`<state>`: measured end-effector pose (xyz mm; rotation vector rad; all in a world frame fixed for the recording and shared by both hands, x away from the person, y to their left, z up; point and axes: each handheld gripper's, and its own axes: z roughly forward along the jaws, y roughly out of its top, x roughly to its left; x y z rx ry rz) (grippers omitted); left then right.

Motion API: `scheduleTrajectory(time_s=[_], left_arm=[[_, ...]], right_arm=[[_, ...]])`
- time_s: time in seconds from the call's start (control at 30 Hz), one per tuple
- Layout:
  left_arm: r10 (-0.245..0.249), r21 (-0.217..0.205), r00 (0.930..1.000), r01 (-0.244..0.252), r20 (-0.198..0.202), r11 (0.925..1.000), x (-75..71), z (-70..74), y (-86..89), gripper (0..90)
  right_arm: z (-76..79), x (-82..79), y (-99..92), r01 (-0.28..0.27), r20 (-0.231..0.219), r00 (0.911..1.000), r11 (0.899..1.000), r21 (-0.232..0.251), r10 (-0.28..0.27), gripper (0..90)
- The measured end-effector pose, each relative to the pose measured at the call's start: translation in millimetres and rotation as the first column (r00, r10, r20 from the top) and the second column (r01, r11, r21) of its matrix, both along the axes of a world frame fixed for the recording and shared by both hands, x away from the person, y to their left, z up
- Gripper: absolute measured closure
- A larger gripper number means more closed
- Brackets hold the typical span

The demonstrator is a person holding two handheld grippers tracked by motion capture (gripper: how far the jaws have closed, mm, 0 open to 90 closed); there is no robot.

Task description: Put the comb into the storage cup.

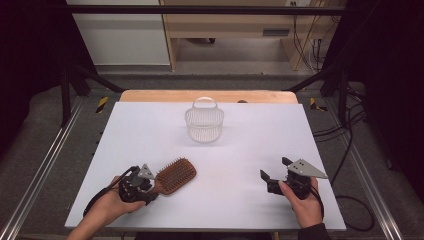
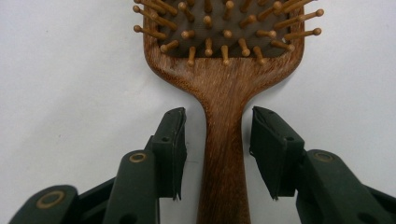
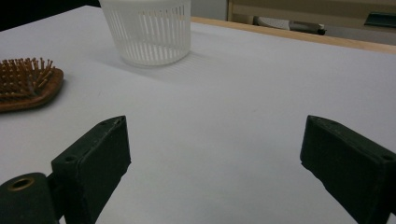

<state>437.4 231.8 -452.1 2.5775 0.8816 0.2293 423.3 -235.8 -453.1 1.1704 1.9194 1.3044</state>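
I find no readable text, label, brand, number or sign in any view. The hairbrush (image 2: 224,88) in front of my left claw (image 2: 218,154) shows bare wood grain and no maker's mark. The white basket (image 1: 204,121) is unmarked. The desk (image 1: 150,135) surface is blank. The black-and-yellow striped tape (image 1: 102,104) past the desk's far corners carries no lettering.

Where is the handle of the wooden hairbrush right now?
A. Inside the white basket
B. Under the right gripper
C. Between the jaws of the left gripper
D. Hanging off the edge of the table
C: in the left gripper view, the hairbrush handle runs up between the two black jaws of the left gripper, with a small gap on each side.
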Motion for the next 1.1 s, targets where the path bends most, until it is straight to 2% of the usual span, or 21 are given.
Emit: scheduleTrajectory(time_s=[0.3, 0.8, 1.0, 1.1], left_arm=[[-0.004, 0.008, 0.9999, 0.004, -0.015, 1.0, 1.1, 0.7, -0.2, 58.2], [-0.016, 0.053, 0.9981, 0.019, -0.06, 0.9984, 9.4, 3.0, -8.8, 65.5], [-0.032, 0.099, 0.996, 0.041, -0.083, 0.9942, 12.8, 4.7, -15.3, 70.4], [-0.036, 0.107, 0.9953, 0.046, -0.09, 0.9932, 14.2, 5.0, -16.3, 71.3]], right_arm=[[-0.2, 0.1, 0.5, -0.002, -0.003, 1.0, 1.0, 0.001, 0.002, 8.7], [-0.5, 0.3, 0.9, -0.005, -0.006, 1.0, 1.0, -0.002, 0.005, 8.8], [-0.9, 0.3, 1.2, -0.008, -0.011, 0.9999, 1.0, 0.001, 0.008, 8.8], [-1.0, 0.2, 1.1, -0.009, -0.011, 0.9999, 1.0, 0.001, 0.009, 8.8]])
